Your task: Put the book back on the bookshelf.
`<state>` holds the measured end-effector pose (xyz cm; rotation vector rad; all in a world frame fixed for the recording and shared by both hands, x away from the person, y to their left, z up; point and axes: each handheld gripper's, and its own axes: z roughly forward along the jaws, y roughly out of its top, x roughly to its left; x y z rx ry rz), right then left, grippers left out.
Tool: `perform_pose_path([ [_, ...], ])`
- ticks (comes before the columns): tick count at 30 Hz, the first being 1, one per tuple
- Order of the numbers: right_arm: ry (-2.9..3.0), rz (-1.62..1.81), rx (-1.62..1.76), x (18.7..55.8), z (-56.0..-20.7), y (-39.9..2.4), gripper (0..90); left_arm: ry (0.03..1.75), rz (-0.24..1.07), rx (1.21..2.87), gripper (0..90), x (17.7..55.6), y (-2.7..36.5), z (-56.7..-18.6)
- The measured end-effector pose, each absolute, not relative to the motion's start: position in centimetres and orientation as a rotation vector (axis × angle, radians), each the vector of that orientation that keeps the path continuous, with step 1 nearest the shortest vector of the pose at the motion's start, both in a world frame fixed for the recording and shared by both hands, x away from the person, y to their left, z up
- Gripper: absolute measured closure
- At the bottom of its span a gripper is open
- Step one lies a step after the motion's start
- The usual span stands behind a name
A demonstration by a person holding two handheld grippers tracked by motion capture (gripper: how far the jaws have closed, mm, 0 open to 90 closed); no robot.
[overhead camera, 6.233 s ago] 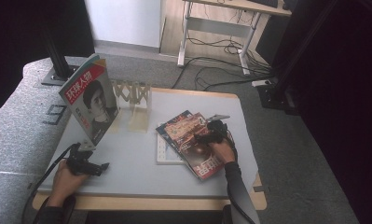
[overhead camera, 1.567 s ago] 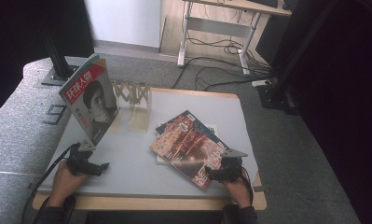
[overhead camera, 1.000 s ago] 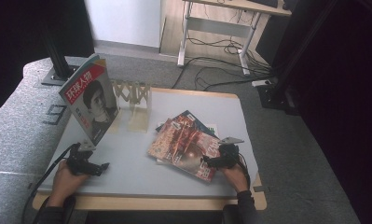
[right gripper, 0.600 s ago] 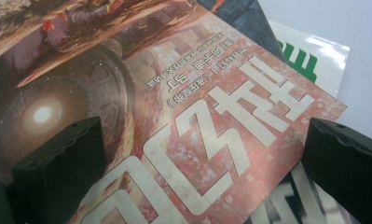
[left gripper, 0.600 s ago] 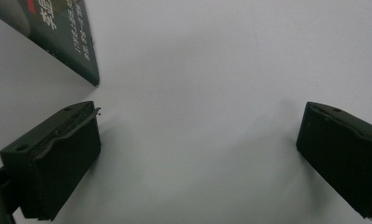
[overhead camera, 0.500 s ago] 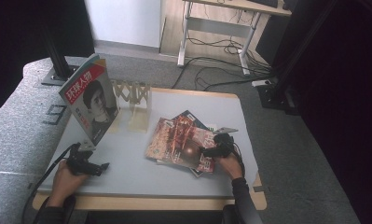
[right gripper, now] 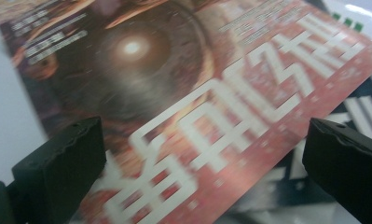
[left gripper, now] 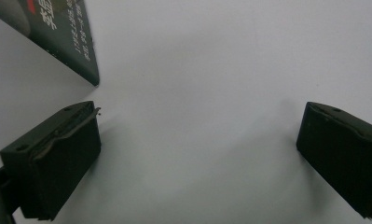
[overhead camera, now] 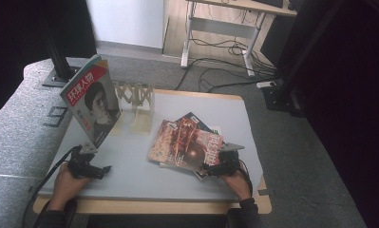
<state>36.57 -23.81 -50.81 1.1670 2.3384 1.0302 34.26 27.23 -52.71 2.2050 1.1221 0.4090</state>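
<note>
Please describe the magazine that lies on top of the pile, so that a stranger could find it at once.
On the grey table, go to the pile of magazines near the right gripper. The top magazine lies flat on it, right in front of that gripper's open jaws. Its reddish-brown cover with a glowing round shape and large white characters distinguishes it from the darker one beneath.

The high view is evenly but dimly lit, and darkness is seen at its left and right edges. The pale grey tabletop [overhead camera: 130,156] is the brightest area, with mild graininess throughout. In the left gripper view, soft shadows are cast beneath the wide-apart jaws of the left gripper [left gripper: 197,154], and the dark magazine corner [left gripper: 76,46] above its left jaw is rendered soft. In the right gripper view, the glossy red-and-brown magazine cover [right gripper: 183,93] ahead of the right gripper [right gripper: 202,163] is blurred, with a small bright glare spot left of centre.
</note>
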Motion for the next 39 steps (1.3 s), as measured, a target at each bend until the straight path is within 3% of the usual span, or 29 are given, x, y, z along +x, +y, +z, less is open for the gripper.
perform_pose_path([
  [10,2.352,1.017,1.144,34.2,-51.2,-23.8,0.0,1.122,0.409,2.205,0.0,34.3,27.2,-52.7],
  [19,2.345,1.015,1.143,34.3,-51.3,-24.1,0.0,1.122,0.41,2.205,0.0,34.3,27.2,-52.7],
  [39,2.3,0.998,1.253,37.6,-51.1,-27.8,0.0,1.122,0.409,2.205,0.0,34.3,27.2,-52.7],
])
